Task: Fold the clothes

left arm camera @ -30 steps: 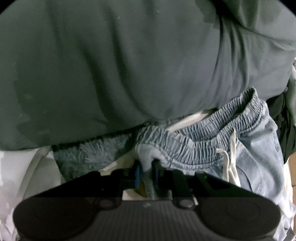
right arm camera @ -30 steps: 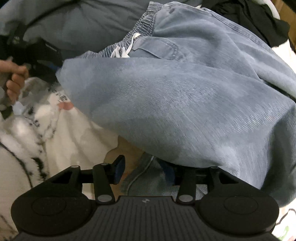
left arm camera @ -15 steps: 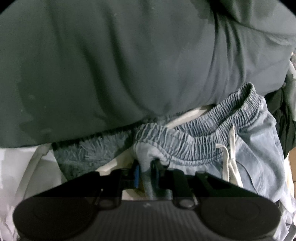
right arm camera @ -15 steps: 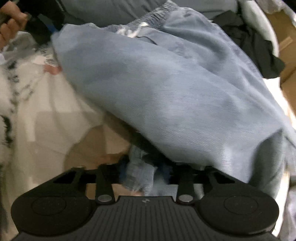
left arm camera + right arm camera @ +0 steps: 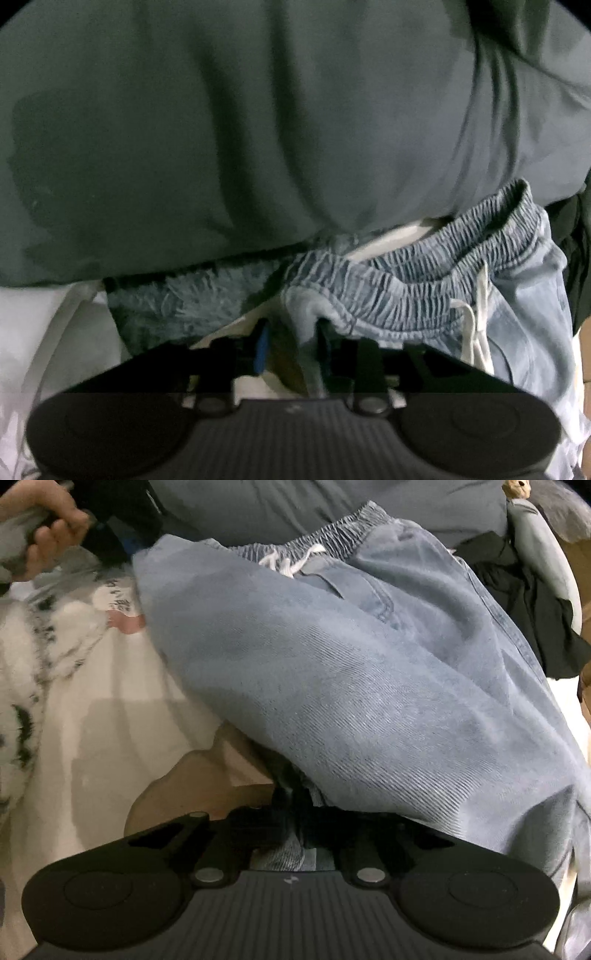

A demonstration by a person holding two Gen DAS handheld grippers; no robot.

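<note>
Bedsheet (image 5: 110, 709), white with grey print; jeans (image 5: 369, 686) lie across it.

Denim trousers (image 5: 369, 686) on white bedsheet (image 5: 122, 716)

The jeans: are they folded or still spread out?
Folded. In the right wrist view one layer of the jeans lies doubled over, its edge near the drawstring.

jeans (image 5: 369, 686) lie on the bedsheet (image 5: 110, 709), a pillow (image 5: 258, 129) behind them.
</note>
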